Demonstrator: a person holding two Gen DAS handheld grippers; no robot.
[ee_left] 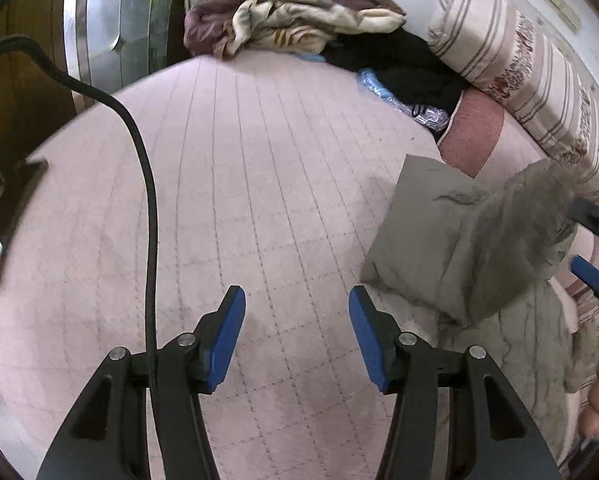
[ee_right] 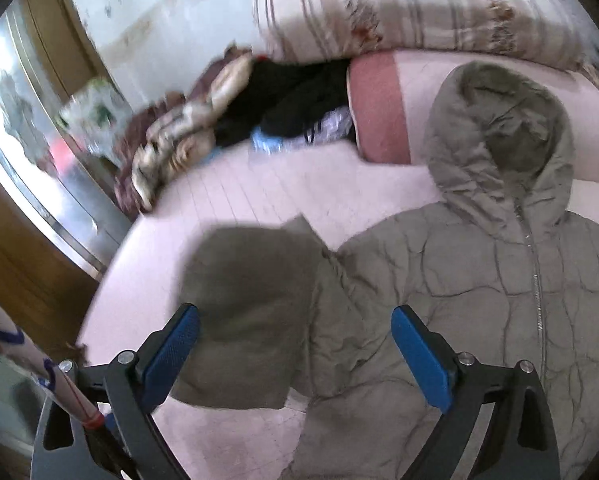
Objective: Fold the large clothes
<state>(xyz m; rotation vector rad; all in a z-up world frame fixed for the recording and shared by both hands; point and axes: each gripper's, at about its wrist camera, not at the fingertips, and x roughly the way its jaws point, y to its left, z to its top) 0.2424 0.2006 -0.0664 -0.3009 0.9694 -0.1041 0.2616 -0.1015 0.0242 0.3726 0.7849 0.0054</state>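
Right wrist view: right gripper (ee_right: 295, 354) jaws wide apart, nothing clamped, hovering over the coat (ee_right: 451, 280). Coat lies front-up on the bed (ee_right: 227, 192), zip closed, hood (ee_right: 499, 120) toward the pillow (ee_right: 411, 8); its sleeve (ee_right: 251, 304) is blurred between the jaws, likely dropping inward for a fold. Left gripper (ee_left: 297, 336) apart, empty, above bare quilt; free room there, clutter (ee_left: 291, 20) only at the far edge

Hooded jacket (ee_right: 479, 280): olive-grey, quilted, silver zip. Bed cover (ee_left: 259, 160): pale pink, thin grid lines. Pillow (ee_left: 531, 80): cream, brown stripes. Blanket (ee_left: 291, 20): maroon and beige. Gripper pads (ee_left: 227, 340): blue on black arms.
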